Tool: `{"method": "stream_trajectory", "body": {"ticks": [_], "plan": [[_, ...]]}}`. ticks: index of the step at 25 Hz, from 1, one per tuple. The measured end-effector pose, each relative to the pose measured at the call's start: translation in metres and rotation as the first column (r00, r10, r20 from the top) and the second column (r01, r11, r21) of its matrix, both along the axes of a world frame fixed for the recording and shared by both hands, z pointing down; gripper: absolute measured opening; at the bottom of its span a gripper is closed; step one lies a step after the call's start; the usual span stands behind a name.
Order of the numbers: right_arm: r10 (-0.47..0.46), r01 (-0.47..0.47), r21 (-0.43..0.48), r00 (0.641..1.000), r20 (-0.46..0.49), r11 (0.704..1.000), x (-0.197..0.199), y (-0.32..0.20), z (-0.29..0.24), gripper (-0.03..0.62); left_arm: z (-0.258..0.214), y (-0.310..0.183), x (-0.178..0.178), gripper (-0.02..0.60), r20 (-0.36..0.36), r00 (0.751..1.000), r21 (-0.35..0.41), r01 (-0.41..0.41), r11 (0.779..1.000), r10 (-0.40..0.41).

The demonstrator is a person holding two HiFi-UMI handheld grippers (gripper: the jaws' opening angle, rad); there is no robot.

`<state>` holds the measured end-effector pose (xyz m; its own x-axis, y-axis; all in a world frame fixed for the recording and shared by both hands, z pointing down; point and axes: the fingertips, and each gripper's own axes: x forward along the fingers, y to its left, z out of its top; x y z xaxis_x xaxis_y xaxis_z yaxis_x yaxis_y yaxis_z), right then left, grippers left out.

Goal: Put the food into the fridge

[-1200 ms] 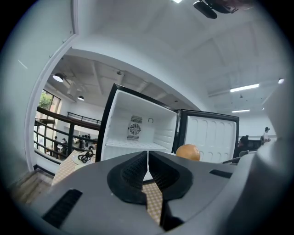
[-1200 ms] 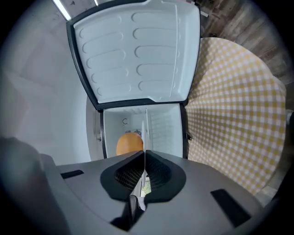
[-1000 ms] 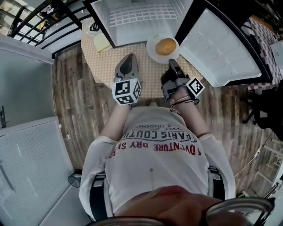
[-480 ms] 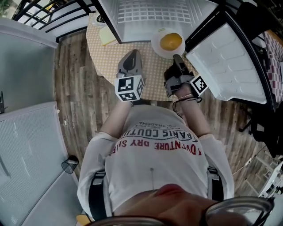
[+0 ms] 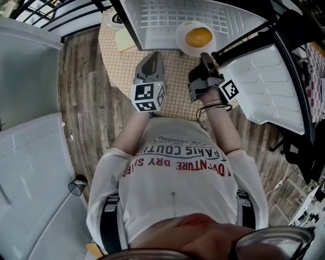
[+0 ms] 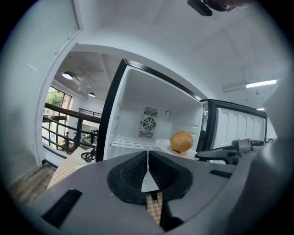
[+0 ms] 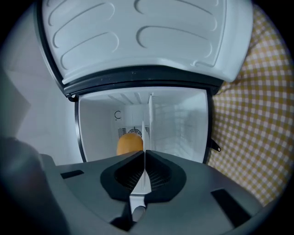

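A round orange food lies on a white plate, held at the mouth of the small open fridge that stands on a checkered table. My right gripper is shut on the plate's near rim. In the right gripper view the plate shows edge-on between the jaws, with the food on its left. The left gripper hovers beside it over the cloth, shut and empty. From the left gripper view, food and plate sit in front of the wire shelf.
The fridge door swings open at the right, close to my right arm. A yellow pad and a black cable lie on the table left of the fridge. A white cabinet stands at the left on the wood floor.
Both grippers have moved forward, and the plate with the food has travelled with the right one toward the fridge opening.
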<state>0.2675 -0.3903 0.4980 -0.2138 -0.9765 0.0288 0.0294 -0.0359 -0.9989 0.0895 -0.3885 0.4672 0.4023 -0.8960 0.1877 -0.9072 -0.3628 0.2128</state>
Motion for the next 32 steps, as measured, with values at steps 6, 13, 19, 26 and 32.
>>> {"method": "stream_trajectory", "body": {"ticks": [6, 13, 19, 26, 32], "plan": [[0.011, -0.012, -0.014, 1.000, -0.029, 1.000, -0.006, -0.029, 0.001, 0.031, 0.005, -0.015, -0.008, 0.028, -0.004, 1.000, -0.015, -0.007, 1.000, 0.006], [0.039, -0.041, -0.027, 0.996, -0.080, 0.999, -0.006, -0.057, 0.002, 0.031, 0.009, -0.028, -0.015, 0.028, -0.040, 0.999, -0.041, -0.007, 0.999, 0.006], [0.045, -0.049, -0.057, 0.997, -0.065, 0.997, -0.009, -0.072, 0.003, 0.031, 0.011, -0.033, -0.015, 0.028, -0.032, 0.999, -0.034, -0.016, 0.999, 0.015], [0.072, -0.078, -0.093, 0.995, -0.066, 0.993, -0.005, -0.090, 0.006, 0.031, 0.017, -0.033, -0.013, 0.028, -0.014, 1.000, -0.044, -0.021, 0.999, 0.020], [0.075, -0.084, -0.114, 0.994, -0.082, 0.990, -0.008, -0.105, 0.006, 0.031, 0.020, -0.035, -0.009, 0.028, -0.011, 1.000, -0.049, -0.027, 0.998, 0.027]]}}
